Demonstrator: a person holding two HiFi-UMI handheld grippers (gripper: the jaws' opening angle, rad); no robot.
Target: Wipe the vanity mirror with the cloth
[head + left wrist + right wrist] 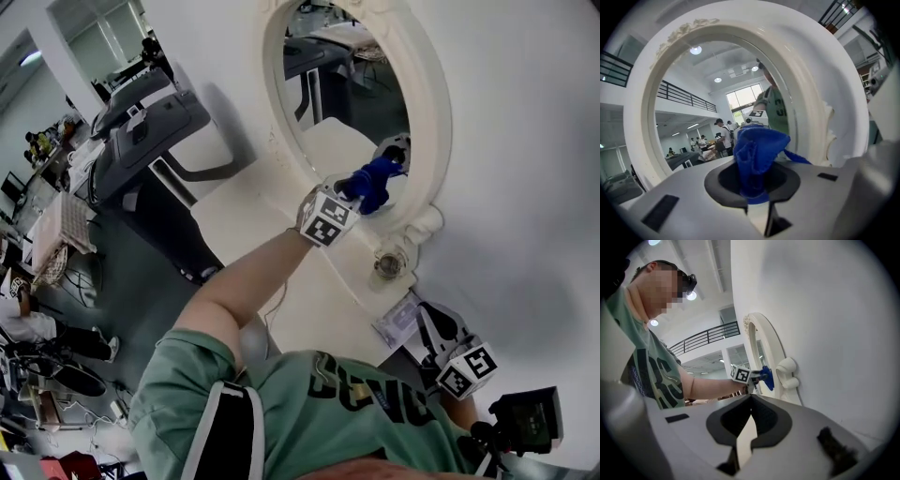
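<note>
- The left gripper point(359, 192) is clamping a bunched cloth point(377, 181), with its jaws closed tight on the fabric's lower folds and the rest bulging out beyond the tips.
- The cloth is sitting at the lower edge of the vanity mirror point(349, 89), right by the inner rim of its frame point(428, 108). It is appearing to press on the glass, though no view is settling whether it is in contact.
- The wiping is looking to be under way rather than finished. Most of the glass above the cloth is reflecting sharply, and no streaks or damp tracks are showing, so how much of the pane is already cleaned is not something I can judge.
- The right gripper point(749, 425) is hanging well below the mirror. Its jaws are meeting at the tips with nothing between them, and it is taking no part in the wipe.
- The cloth is showing as deep blue, soft and fuzzy, likely microfibre, and crumpling into loose folds.
- The mirror is reading as an oval pane inside a thick, glossy cream frame. The frame is carrying raised ornament at its crown and a rounded scroll foot point(425, 225) at its base.
- The wall point(525, 141) behind the mirror is looking plain, white and matte.
</note>
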